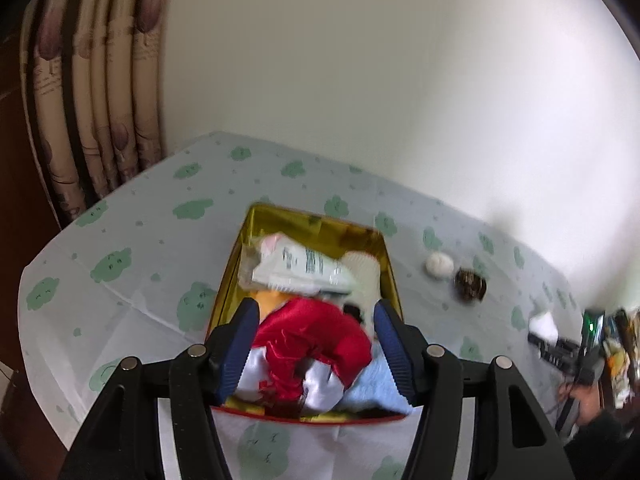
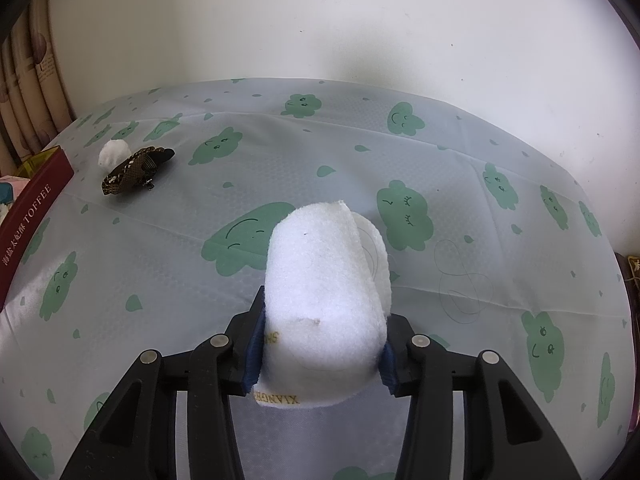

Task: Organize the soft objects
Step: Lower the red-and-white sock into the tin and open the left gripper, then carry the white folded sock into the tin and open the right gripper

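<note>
My left gripper [image 1: 316, 340] is open above a gold-lined toffee tin [image 1: 320, 222]. The tin holds a red and white satin cloth [image 1: 316, 344], a light blue cloth [image 1: 372, 388], a white tissue pack [image 1: 304, 268] and other soft items. The cloth lies between the fingers without being pinched. My right gripper [image 2: 320, 354] is shut on a folded white towel [image 2: 324, 280], held above the table. The right gripper also shows at the right edge of the left wrist view [image 1: 560, 344]. A white puff ball [image 2: 114, 151] and a brown patterned hair clip [image 2: 134, 170] lie on the table.
The table wears a white cloth with green clouds [image 2: 440, 168]. A wall stands behind it and curtains [image 1: 100, 100] hang at the left. The tin's red side [image 2: 28, 220] is at the left edge of the right wrist view. Loose hair strands [image 2: 464, 280] lie on the cloth.
</note>
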The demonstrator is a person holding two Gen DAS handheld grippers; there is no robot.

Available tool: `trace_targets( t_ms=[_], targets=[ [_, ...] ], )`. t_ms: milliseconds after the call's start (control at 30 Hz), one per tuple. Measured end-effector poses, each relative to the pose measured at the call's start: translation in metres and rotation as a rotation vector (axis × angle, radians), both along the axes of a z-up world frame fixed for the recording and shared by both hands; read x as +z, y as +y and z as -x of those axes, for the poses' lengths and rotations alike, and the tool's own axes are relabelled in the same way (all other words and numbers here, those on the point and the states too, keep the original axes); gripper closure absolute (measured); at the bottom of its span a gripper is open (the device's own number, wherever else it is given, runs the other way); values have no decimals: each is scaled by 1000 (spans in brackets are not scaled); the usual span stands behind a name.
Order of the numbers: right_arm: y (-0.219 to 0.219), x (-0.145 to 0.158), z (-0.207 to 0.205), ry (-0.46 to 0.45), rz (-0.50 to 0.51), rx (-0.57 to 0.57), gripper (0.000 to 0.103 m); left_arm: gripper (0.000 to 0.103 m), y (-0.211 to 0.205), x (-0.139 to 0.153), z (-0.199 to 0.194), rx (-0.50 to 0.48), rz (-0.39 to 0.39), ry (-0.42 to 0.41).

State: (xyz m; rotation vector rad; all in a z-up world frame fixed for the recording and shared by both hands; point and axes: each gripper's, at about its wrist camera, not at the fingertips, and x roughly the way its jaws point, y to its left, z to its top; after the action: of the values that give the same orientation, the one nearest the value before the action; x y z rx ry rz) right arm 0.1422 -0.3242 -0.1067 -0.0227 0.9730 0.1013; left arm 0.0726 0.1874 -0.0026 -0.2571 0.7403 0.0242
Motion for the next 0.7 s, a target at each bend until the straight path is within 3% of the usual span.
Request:
trace_targets(
  t_ms=[233,467,700],
  targets=[
    [-2,-1,-1,1,-2,-1,60,42,-18,5,-3,26,-41,-100],
    [5,0,2,-3,20,3,64,42,-41,-9,-4,-38,-158,-105],
    [15,3,3,5,47,-6,73,42,-39,-19,-1,-47,-157,-98]
  ],
)
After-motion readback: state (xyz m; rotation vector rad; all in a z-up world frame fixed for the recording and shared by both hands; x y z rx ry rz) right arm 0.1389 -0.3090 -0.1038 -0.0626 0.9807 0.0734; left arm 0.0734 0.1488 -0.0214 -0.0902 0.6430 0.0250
